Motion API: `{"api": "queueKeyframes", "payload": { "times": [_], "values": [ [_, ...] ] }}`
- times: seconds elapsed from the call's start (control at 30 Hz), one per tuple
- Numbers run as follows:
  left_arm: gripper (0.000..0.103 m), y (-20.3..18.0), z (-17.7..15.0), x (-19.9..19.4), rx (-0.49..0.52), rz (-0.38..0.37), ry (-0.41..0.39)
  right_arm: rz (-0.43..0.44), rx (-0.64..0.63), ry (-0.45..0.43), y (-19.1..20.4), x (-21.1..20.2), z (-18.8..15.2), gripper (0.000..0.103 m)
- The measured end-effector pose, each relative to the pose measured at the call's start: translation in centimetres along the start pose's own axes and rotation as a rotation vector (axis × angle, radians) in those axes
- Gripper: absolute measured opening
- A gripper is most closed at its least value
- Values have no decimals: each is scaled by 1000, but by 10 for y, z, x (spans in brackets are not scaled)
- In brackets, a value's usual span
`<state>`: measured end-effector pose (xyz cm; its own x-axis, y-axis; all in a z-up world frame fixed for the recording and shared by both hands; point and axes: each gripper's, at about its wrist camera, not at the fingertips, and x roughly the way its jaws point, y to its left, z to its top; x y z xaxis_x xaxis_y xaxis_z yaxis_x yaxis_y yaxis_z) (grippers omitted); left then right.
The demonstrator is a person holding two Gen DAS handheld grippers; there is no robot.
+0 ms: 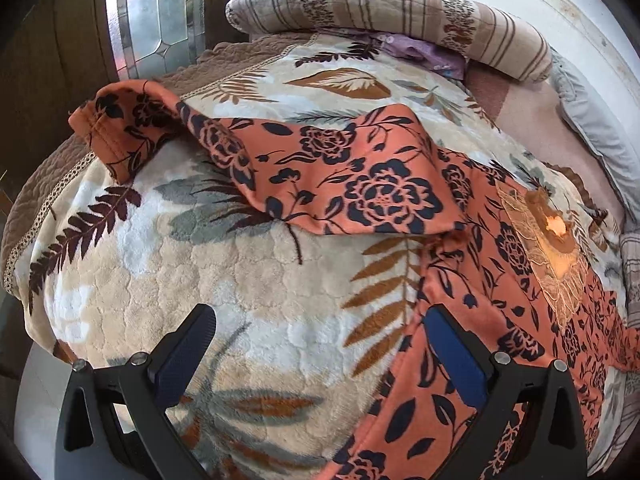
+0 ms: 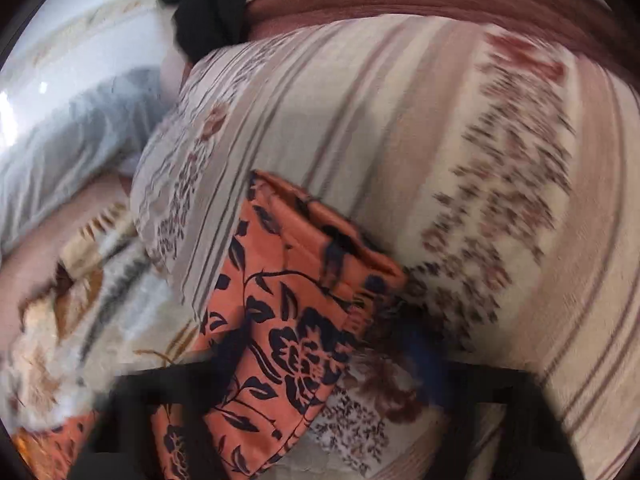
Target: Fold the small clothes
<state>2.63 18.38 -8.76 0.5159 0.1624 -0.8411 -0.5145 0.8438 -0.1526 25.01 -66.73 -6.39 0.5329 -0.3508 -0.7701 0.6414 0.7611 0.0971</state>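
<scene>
An orange garment (image 1: 360, 184) printed with dark navy roses lies spread across the bed, and it is the thing I am working on. In my left wrist view it runs from a sleeve at the upper left, whose hemmed cuff reaches the blanket's edge, down through the middle of the picture to the lower right. A panel of pale lace (image 1: 548, 248) is sewn into it on the right. One flap of the cloth is folded over itself near the centre.

My left gripper (image 1: 316, 356) hangs above the bed with its jaws spread wide and nothing between them. Its right finger (image 1: 456, 356) sits over the garment's edge; the left one sits over bare blanket.

In my right wrist view, which is badly blurred, a sleeve-like part of the same orange garment (image 2: 288, 320) stands up between the two fingers of my right gripper (image 2: 320, 364). The fingers show only as dark smears, so I cannot tell whether they are pressing on the cloth.

Under the garment is a plush cream blanket (image 1: 192, 272) with brown and grey leaf prints. Beyond it lies a rolled striped quilt (image 1: 400, 8) in beige and brown, filling most of the right view. A grey pillow (image 1: 592, 120) lies at the far right, near a white wall.
</scene>
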Motion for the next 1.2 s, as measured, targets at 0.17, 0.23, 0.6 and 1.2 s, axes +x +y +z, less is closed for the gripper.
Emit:
{"api": "queueKeyframes", "payload": {
  "times": [0.17, 0.23, 0.6, 1.2],
  "values": [
    [103, 21, 1, 3, -57, -24, -6, 244, -103, -90, 62, -68, 7, 4],
    [103, 30, -1, 1, -93, -50, -10, 390, -124, -133, 98, -113, -8, 4],
    [103, 75, -10, -7, -219, -127, -70, 1068, -244, 45, 353, -296, -229, 8],
    [103, -50, 29, -63, 86, -368, -213, 889, -296, 114, 306, -187, -232, 85]
  ]
}}
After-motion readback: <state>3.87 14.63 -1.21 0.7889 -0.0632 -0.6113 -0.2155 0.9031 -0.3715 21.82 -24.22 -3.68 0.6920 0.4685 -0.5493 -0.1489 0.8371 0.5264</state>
